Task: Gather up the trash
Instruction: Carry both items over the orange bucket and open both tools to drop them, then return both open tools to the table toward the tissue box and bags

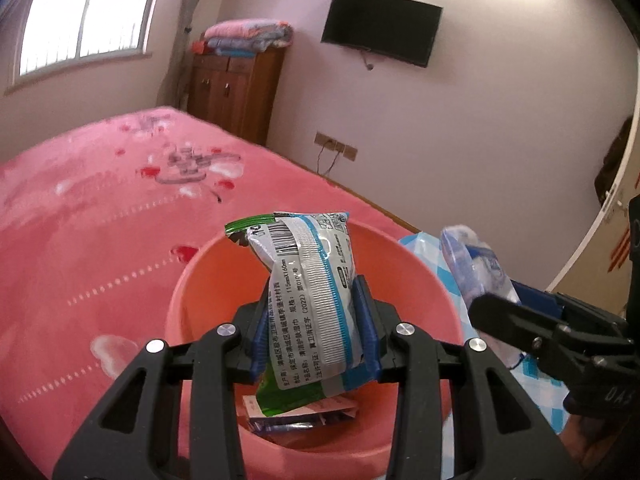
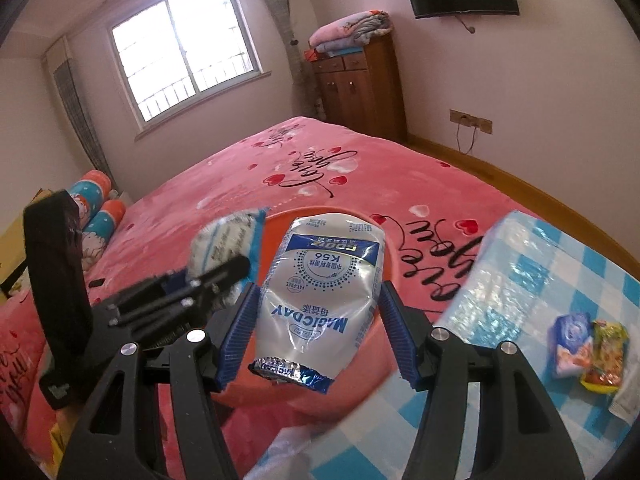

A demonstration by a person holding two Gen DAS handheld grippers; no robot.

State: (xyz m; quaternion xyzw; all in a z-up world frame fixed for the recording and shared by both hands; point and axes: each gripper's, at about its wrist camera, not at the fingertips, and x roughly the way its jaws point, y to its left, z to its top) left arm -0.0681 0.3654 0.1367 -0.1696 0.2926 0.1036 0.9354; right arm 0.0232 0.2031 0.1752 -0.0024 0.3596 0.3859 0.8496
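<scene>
The left claw (image 1: 316, 320) is clamped on a green-and-white wipes pack (image 1: 308, 292), held upright over the pink basin (image 1: 192, 280). The right claw (image 2: 316, 332) holds a clear blue-printed bag (image 2: 320, 296), also over the basin; its pads stand wide and only just pinch the bag. That bag could slip early and land on the bed (image 2: 200, 184) beside the basin. More wrappers (image 2: 588, 348) lie well right of the basin.
</scene>
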